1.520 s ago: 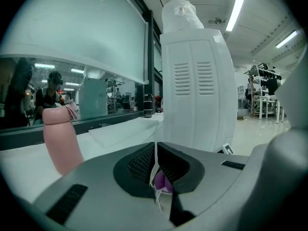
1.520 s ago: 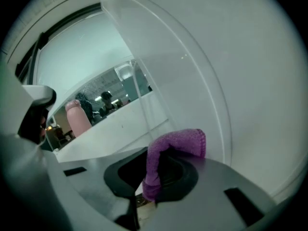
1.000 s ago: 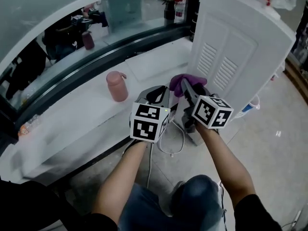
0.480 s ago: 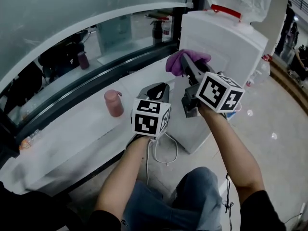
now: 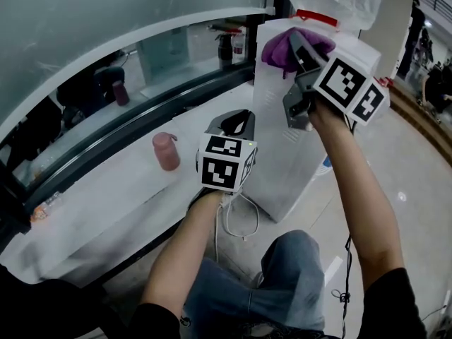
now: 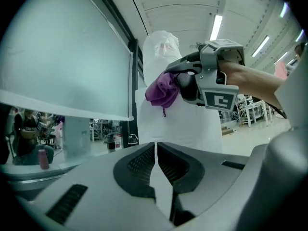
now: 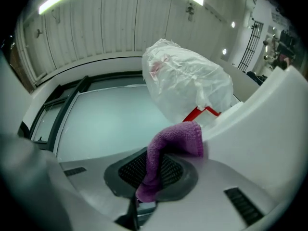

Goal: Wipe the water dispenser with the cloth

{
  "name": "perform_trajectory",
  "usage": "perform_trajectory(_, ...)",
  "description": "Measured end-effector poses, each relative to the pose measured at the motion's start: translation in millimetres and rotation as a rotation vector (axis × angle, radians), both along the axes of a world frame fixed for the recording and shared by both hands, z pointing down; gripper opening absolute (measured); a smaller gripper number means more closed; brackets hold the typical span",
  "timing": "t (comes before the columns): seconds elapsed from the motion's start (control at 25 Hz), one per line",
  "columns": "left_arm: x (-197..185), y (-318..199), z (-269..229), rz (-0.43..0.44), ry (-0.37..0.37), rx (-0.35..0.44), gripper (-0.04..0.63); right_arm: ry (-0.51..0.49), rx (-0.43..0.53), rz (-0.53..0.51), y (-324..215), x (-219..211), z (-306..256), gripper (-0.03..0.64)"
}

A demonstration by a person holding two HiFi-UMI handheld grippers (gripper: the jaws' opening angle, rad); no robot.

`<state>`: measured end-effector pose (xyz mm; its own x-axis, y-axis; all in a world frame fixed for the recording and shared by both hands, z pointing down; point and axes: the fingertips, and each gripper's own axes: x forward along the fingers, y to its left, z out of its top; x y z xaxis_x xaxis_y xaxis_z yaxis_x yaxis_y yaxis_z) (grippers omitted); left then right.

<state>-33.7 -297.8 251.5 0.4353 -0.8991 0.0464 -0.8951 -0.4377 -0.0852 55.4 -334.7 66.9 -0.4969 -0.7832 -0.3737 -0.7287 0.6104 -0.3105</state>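
the right gripper (image 5: pixel 302 46) is clamping a purple cloth (image 5: pixel 279 49) between its jaws, the cloth bunching past the tips at the top edge of the white water dispenser (image 5: pixel 279 168). the left gripper (image 5: pixel 236 122) is hovering lower, jaws together, holding nothing.

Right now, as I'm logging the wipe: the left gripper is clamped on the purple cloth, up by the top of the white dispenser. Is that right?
Not the left. The right gripper is clamped on the purple cloth, up by the top of the white dispenser, as the right gripper view shows. The left gripper is shut on nothing.
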Motion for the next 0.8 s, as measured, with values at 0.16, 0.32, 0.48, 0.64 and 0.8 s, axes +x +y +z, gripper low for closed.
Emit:
perform_trajectory(0.16, 4, 5, 1, 0.009, -0.008, 0.002, 0.038, -0.011, -0.024, 0.004, -3, 7, 5, 0.046)
perform_trajectory(0.32, 0, 9, 12, 0.002, -0.017, -0.009, 0.038, -0.005, -0.045, 0.002, -2, 5, 25, 0.046)
perform_trajectory(0.48, -3, 16, 27, -0.004, -0.018, -0.020, 0.038, 0.002, -0.078, 0.003, 0, 6, 54, 0.046)
perform_trajectory(0.64, -6, 22, 39, -0.007, -0.020, -0.034, 0.038, 0.021, -0.114, -0.001, -3, 3, 79, 0.046)
perform_trajectory(0.8, -6, 27, 56, -0.009, -0.016, -0.053, 0.038, 0.056, -0.152, 0.007, -4, 4, 112, 0.046)
